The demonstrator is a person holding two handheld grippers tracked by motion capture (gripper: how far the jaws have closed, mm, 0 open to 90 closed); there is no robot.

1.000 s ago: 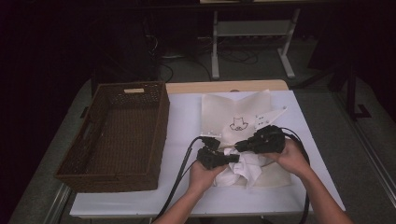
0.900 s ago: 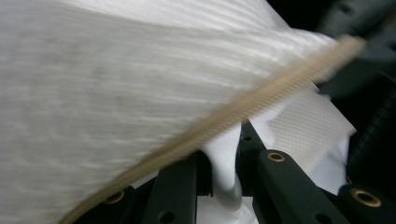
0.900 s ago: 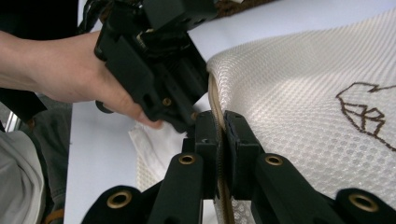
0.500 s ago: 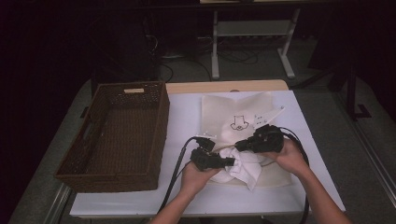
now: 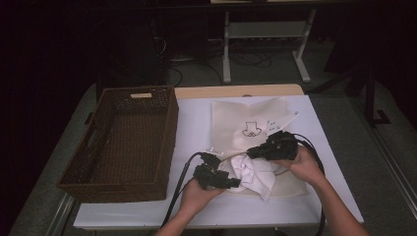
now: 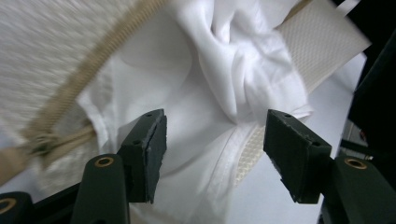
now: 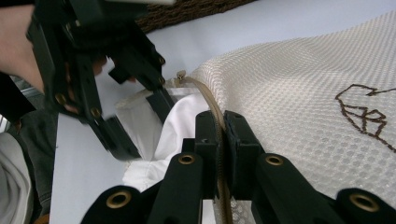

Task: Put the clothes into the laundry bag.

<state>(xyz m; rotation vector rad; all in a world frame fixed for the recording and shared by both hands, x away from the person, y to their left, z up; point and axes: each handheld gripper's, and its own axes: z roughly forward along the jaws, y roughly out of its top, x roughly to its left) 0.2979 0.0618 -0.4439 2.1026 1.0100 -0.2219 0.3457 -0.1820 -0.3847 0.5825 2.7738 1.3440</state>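
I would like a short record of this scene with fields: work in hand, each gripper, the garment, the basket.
Work in hand: putting a white garment into a mesh laundry bag through its zipper opening
Left gripper: jaws have just been opening; apart, not pressing the white garment that lies between them
Right gripper: jaws shut on the zipper edge of the bag
Garment: crumpled, partly out of the bag
Basket: brown wicker, on the table left of the bag

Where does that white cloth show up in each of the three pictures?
High view: white cloth lower centre, spilling from the mesh bag.
Left gripper view: centre, beyond the open jaws.
Right gripper view: lower left.
Shared landmark: the bag's tan zipper.
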